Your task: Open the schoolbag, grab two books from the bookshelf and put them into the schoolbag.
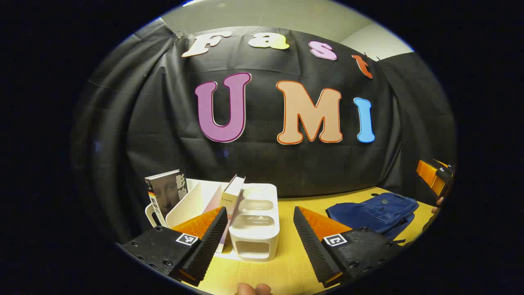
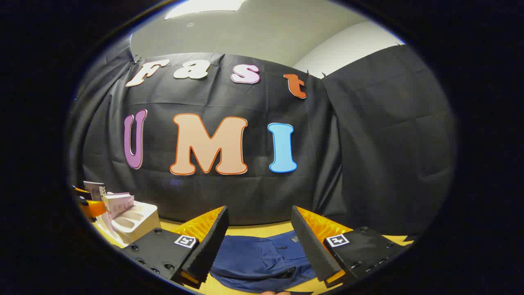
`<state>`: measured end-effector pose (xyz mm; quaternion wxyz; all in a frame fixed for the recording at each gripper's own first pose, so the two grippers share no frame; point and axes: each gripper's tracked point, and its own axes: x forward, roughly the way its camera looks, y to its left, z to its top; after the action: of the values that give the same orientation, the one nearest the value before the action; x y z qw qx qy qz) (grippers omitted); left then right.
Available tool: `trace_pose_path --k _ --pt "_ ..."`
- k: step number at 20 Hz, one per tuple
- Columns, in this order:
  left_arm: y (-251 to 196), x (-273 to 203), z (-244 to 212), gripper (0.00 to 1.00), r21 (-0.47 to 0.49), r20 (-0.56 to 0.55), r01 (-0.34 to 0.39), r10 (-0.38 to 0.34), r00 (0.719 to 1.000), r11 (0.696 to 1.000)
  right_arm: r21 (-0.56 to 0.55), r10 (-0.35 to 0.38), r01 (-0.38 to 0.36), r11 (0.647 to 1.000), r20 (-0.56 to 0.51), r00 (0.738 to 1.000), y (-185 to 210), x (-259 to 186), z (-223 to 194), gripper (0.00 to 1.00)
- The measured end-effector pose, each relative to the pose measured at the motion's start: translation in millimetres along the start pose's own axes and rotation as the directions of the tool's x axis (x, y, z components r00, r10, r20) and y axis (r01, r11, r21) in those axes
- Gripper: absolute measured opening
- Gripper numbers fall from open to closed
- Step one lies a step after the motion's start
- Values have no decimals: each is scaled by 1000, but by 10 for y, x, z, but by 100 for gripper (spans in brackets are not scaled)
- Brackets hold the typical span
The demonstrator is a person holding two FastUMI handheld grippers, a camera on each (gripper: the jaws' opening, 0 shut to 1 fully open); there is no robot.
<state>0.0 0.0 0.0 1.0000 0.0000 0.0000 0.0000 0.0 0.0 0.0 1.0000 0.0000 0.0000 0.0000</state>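
1. Left gripper view: the left gripper (image 1: 260,229) sits at the bottom centre of the frame, its jaws spread wide with nothing between them, above the yellow table (image 1: 286,262).
2. Just past the left finger, in the lower left of the frame, stands the white bookshelf (image 1: 254,229). A dark-covered book (image 1: 166,194) stands upright in its far-left slot, and a pale book (image 1: 232,196) leans tilted in a middle slot beside the shelf's rounded end compartments.
3. The blue schoolbag (image 1: 374,213) lies flat on the table at the lower right of the frame, well apart from the bookshelf. Whether it is open cannot be told from here.
4. At the far right edge the right gripper (image 1: 436,178) shows partly, with a hand (image 1: 440,203) under it; how its jaws stand cannot be told in this view.
5. A fingertip (image 1: 254,289) shows at the bottom edge.
6. Right gripper view: the right gripper (image 2: 258,233) is at the bottom centre, jaws spread apart and holding nothing.
7. The schoolbag (image 2: 262,256) lies between and beyond the fingers at the bottom of the frame, flat on the table (image 2: 254,230).
8. The bookshelf (image 2: 133,221) with a pale book (image 2: 118,205) sits at the lower left edge.
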Motion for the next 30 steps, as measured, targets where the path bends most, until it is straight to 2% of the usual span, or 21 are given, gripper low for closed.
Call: trace_pose_path --k 9,14,17,20,22,23,25,26,27,28,30 --pt "-46 -106 56 93 28 12 -1 0 1000 1000 -37 27 -26 999 30 999 -103 -112 183 97" --pt "15 -17 91 95 48 45 4 -6 999 999 -45 61 -58 997 68 996 39 -30 179 97" --pt "63 197 98 95 56 80 9 -13 997 998 -80 153 -145 986 100 983 326 158 133 97" --pt "125 367 295 96 75 101 -36 28 994 997 -118 227 -214 970 113 967 614 381 169 97" --pt "41 356 503 95 96 102 -36 26 994 995 -99 273 -267 959 63 960 829 499 257 96" --pt "-5 314 597 96 108 99 -27 17 995 994 -75 318 -316 946 31 947 969 491 299 96" --pt "-36 198 652 100 111 54 -25 19 998 994 -48 361 -363 930 -46 931 1146 465 325 99" --pt "-14 129 644 96 99 30 -34 31 999 995 -74 380 -384 920 -67 923 1158 404 330 100" --pt "3 74 659 100 76 11 -46 45 999 996 -106 378 -383 917 -71 923 1129 364 367 97" --pt "45 20 678 95 73 2 -69 69 998 995 -145 395 -403 904 -81 915 1104 320 379 97" --pt "122 -29 739 96 77 -11 -109 110 994 991 -221 405 -425 878 -130 905 991 285 227 100"
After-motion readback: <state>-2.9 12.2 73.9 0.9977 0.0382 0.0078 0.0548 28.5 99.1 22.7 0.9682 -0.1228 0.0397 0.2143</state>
